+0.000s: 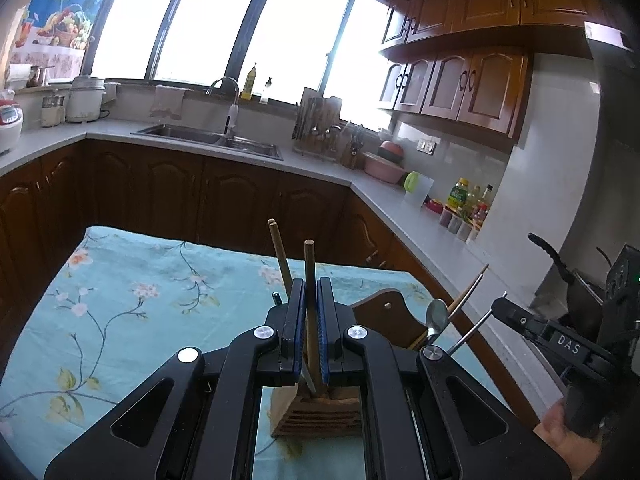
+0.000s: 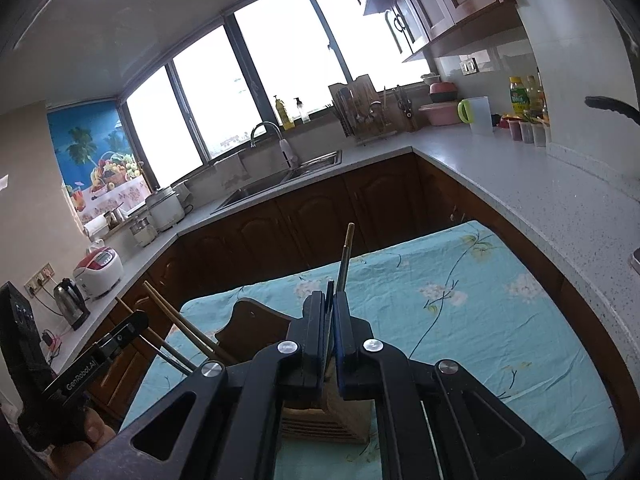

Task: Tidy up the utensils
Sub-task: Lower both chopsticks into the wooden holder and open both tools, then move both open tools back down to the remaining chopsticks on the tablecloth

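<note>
My left gripper (image 1: 311, 292) is shut on a wooden chopstick (image 1: 309, 264) that stands upright into a wooden utensil holder (image 1: 316, 412) on the floral tablecloth. A second wooden chopstick (image 1: 280, 256) leans just left of it. My right gripper (image 2: 331, 300) is shut on a thin dark chopstick with a brass tip (image 2: 345, 258), above the same wooden holder (image 2: 324, 420). A metal spoon (image 1: 437, 316) and more sticks (image 1: 468, 292) stand in the holder's right compartment. The right gripper's body (image 1: 560, 344) shows at the right edge.
The turquoise floral tablecloth (image 1: 132, 300) covers the table. A grey counter (image 1: 320, 168) with a sink (image 1: 212, 138) wraps behind and to the right (image 2: 520, 184), carrying a dish rack (image 1: 320, 128), pink bowls (image 1: 384, 166) and bottles (image 1: 464, 200). A black pan handle (image 1: 552, 256) sticks out at right.
</note>
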